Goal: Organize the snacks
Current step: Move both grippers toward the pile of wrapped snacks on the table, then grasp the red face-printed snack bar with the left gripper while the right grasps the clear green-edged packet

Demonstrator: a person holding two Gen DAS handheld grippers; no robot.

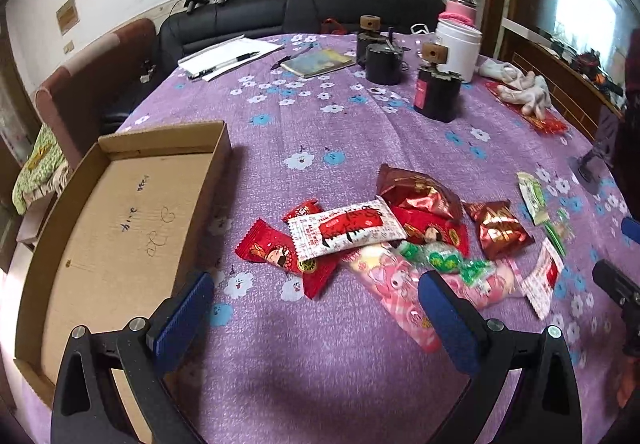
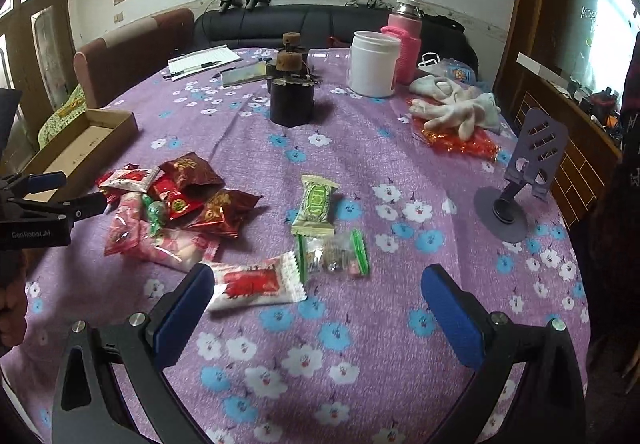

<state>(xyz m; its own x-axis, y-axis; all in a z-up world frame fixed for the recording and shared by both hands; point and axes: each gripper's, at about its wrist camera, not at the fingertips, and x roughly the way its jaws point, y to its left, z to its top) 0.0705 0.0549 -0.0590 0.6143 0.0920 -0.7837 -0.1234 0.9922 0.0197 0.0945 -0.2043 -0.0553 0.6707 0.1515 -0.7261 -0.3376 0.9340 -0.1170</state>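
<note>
Snacks (image 1: 348, 230) ahead of my wide-open, empty fingers (image 1: 316, 318) look light, crinkly, slippery; I'd pinch a sealed edge.

Left gripper (image 1: 316, 318) and right gripper (image 2: 318, 314) are showing black frames, blue ribbed pads, silver screws. White "GenRobot.AI" lettering is showing on the left one

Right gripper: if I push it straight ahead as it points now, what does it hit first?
Probably the clear candy bag lying dead ahead, though depth is unclear; the white-red packet sits just left.
</note>
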